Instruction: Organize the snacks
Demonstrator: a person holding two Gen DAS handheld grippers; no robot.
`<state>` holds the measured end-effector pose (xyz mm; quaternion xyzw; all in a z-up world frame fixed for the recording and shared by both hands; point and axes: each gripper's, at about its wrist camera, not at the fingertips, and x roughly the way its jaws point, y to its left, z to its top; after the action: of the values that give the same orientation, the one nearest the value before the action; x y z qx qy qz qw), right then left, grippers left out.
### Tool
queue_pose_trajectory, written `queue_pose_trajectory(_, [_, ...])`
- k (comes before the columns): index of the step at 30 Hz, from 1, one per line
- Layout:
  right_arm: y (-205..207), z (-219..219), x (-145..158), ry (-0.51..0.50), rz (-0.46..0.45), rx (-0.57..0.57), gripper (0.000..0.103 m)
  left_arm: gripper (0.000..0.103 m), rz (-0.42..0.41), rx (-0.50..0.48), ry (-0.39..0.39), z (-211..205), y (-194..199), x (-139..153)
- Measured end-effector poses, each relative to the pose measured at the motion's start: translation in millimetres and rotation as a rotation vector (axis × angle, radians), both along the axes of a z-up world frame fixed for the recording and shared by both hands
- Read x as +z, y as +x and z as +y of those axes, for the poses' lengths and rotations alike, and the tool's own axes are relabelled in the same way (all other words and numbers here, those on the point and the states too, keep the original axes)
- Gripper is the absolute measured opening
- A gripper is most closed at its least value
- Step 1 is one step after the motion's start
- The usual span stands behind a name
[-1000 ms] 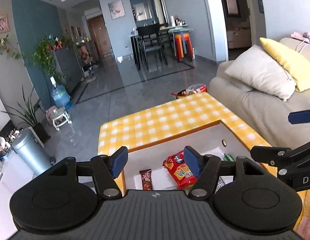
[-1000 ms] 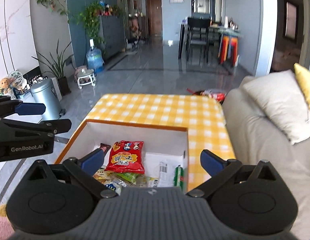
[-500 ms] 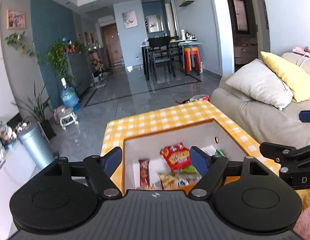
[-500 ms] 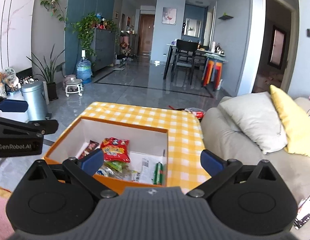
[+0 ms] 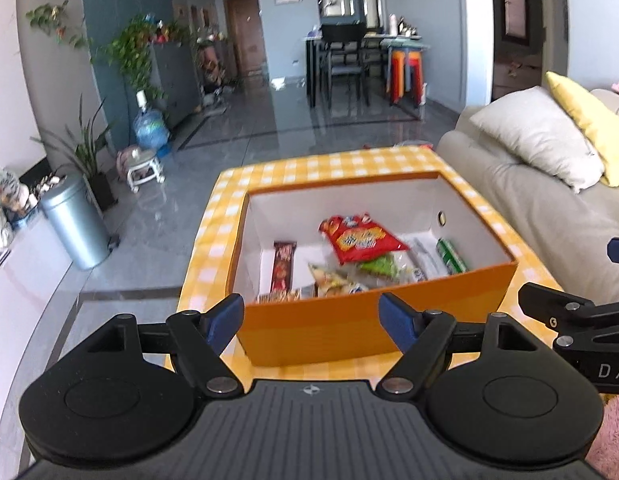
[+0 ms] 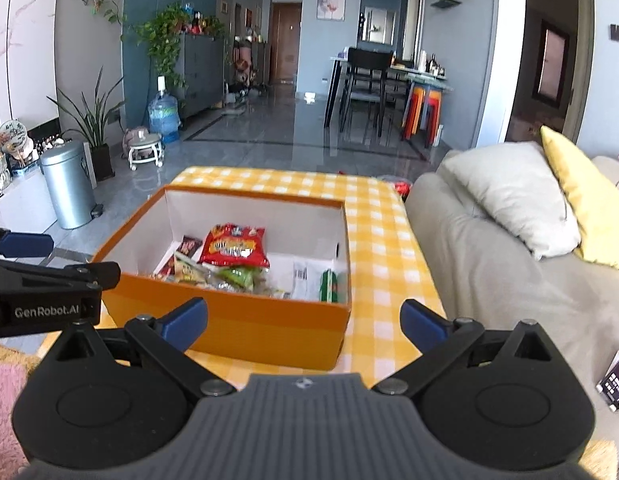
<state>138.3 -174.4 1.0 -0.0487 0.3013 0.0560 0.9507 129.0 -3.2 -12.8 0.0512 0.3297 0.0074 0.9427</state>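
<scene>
— Where are the snacks now, and where are your tongs?

— The snacks lie inside the orange box (image 5: 369,320), which stands on the table with the yellow checked cloth (image 6: 385,240), near its front edge. My left gripper (image 5: 311,316) and my right gripper (image 6: 303,318) both hover in front of the box's near wall, outside it. Both are released, the jaws stand wide apart, and nothing is between them.

— Which snack is easiest to reach?

— I think the red chips bag (image 5: 359,238). It lies on top of the pile, about in the middle of the box. Its long axis runs from the far left toward the near right in my left view. A brown bar (image 5: 283,266) lies along the left wall, with its long axis pointing away from me. A green pack (image 6: 328,285) lies by the right wall.

— So which hand goes?

— The brown bar is nearer to my left gripper, the green pack to my right. For any of them I must first go up over the near wall, then down.
</scene>
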Motion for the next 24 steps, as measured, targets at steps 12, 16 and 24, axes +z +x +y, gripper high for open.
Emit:
queue_pose_trajectory(12, [21.0,-1.2,-4.0,0.066,0.036,-0.010,0.099,0.090,0.032,0.056,0.012,1.4,3.4,5.7])
queue_pose_trajectory(16, [21.4,-3.1,-4.5,0.067,0.041,-0.012,0.099,0.090,0.039,0.055,0.020,-0.5,4.6,6.3])
queue_pose_trajectory(24, [19.4,-2.7,-4.3,0.068,0.043,-0.013,0.099,0.090,0.039,0.055,0.025,-0.6,5.5,6.2])
